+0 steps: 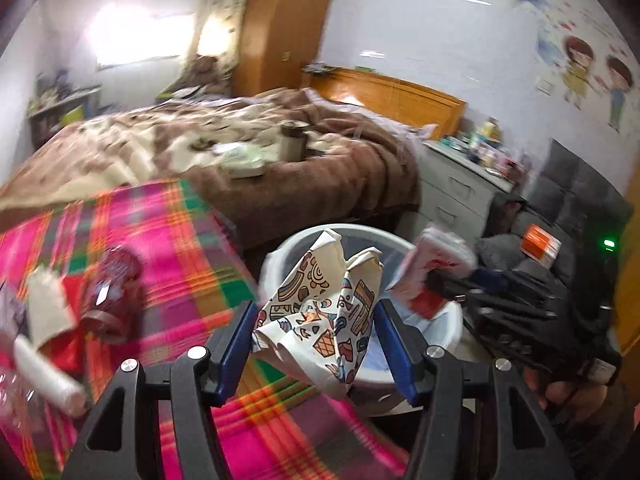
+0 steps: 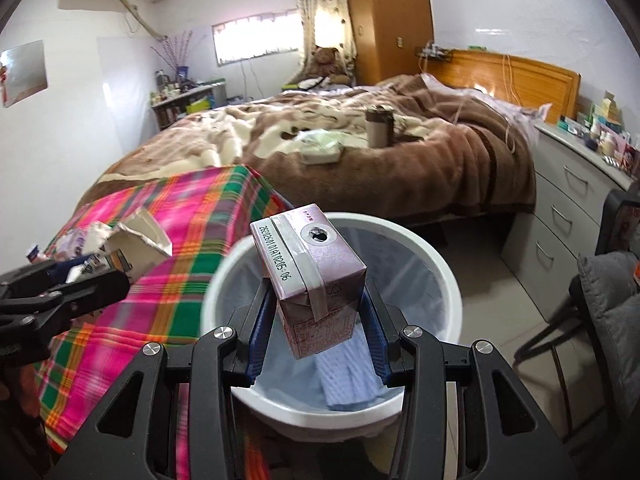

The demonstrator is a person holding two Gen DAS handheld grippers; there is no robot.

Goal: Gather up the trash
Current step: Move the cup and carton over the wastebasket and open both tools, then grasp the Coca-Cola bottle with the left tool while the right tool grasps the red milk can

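Observation:
My left gripper (image 1: 314, 318) is shut on a crumpled paper cup with cartoon prints (image 1: 320, 308), held at the near rim of the white trash bin (image 1: 448, 324). My right gripper (image 2: 316, 308) is shut on a purple drink carton (image 2: 316, 272) and holds it over the bin (image 2: 440, 264), which has a blue liner and blue paper inside. In the left wrist view the right gripper (image 1: 436, 280) holds the carton (image 1: 432, 264) over the bin's right side. In the right wrist view the left gripper (image 2: 100, 272) and its cup (image 2: 136, 244) show at the left.
A plaid-covered table (image 1: 168, 240) carries more trash: a red can (image 1: 112, 292), a paper cup (image 1: 48, 308) and a white tube (image 1: 48, 376). Behind are a bed with a brown blanket (image 2: 360, 148), white drawers (image 2: 576, 208) and a dark chair (image 2: 608, 300) at the right.

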